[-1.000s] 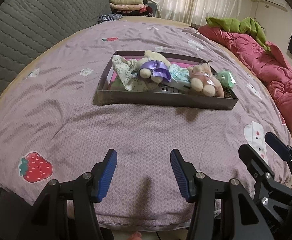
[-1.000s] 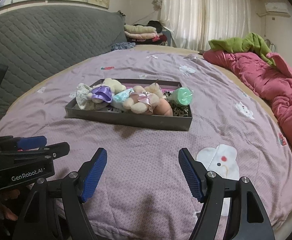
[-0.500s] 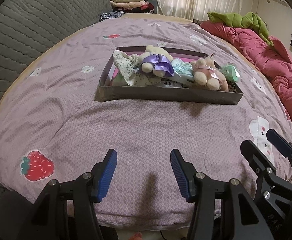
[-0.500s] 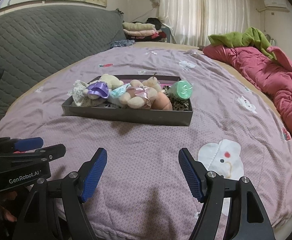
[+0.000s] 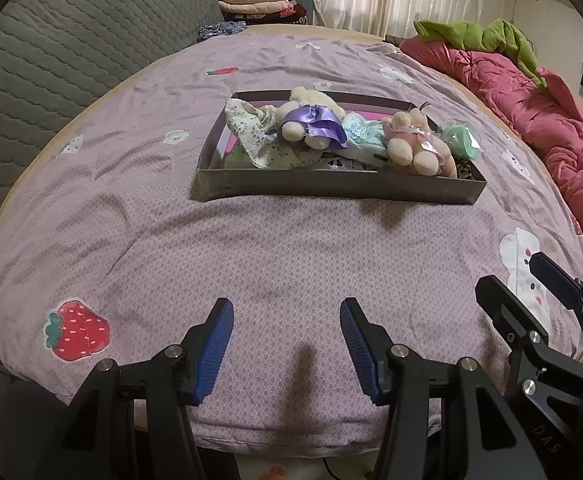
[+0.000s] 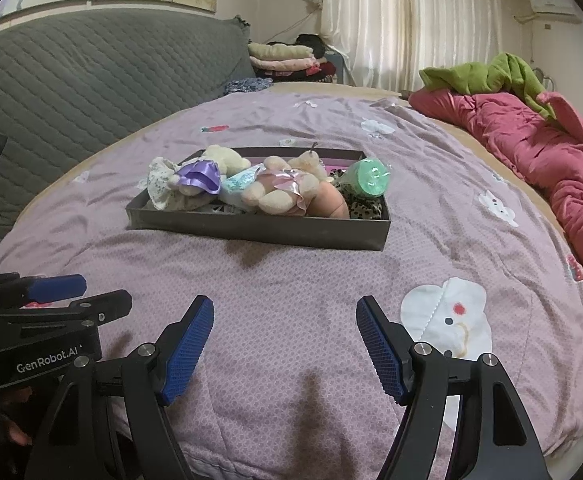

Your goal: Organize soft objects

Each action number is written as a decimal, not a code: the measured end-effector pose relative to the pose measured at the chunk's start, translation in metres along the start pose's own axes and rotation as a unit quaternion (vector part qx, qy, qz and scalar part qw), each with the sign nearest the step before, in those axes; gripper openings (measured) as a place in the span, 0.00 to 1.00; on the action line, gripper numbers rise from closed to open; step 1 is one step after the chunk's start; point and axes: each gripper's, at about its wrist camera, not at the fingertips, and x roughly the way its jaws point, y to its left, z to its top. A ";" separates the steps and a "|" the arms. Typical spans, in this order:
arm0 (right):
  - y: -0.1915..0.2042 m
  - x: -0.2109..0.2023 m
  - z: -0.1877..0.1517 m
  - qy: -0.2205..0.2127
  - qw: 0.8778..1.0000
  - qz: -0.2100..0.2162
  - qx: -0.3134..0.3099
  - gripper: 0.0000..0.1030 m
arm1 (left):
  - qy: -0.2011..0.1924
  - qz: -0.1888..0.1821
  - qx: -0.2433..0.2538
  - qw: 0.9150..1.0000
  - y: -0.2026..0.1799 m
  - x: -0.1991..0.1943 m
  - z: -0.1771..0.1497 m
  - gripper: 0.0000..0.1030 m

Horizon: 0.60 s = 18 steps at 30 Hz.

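A shallow dark grey box (image 5: pixel 331 190) (image 6: pixel 259 230) sits mid-bed, filled with soft things: a floral cloth (image 5: pixel 251 136), a cream bear in a purple dress (image 5: pixel 311 122) (image 6: pixel 199 178), a bear in a pink dress (image 5: pixel 411 148) (image 6: pixel 279 192), a mint green roll (image 5: pixel 461 142) (image 6: pixel 369 176). My left gripper (image 5: pixel 287 332) hangs open over the near bedspread, well short of the box, nothing between its blue pads. My right gripper (image 6: pixel 285 340) is open too and holds nothing. Each gripper shows at the other view's edge.
The lilac bedspread (image 5: pixel 251 248) bears strawberry (image 5: pixel 76 330) and cloud patches (image 6: pixel 447 320). A red quilt (image 6: pixel 539 152) with a green blanket (image 6: pixel 487 74) lies along the right. A grey quilted headboard (image 6: pixel 83 80) rises at left; folded clothes (image 6: pixel 281 58) are stacked behind.
Both views have tipped slightly, so the box sits a little lower in frame. Both grippers stay open with nothing in them.
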 end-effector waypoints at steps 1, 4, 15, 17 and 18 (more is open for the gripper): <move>0.000 0.000 0.000 0.001 1.000 0.000 0.000 0.73 | 0.001 0.000 0.002 1.000 0.000 0.001 0.000 0.53; 0.000 0.002 -0.002 0.005 1.000 0.001 -0.002 0.73 | 0.003 0.001 0.003 1.000 -0.001 0.002 -0.001 0.53; -0.001 0.004 -0.002 0.006 1.000 0.001 0.000 0.73 | 0.003 0.009 0.003 1.000 0.000 0.004 -0.002 0.53; -0.001 0.004 -0.002 0.005 1.000 0.001 0.001 0.73 | 0.003 0.010 0.002 1.000 0.000 0.004 -0.002 0.53; -0.001 0.004 -0.002 0.005 1.000 0.001 0.001 0.73 | 0.003 0.010 0.002 1.000 0.000 0.004 -0.002 0.53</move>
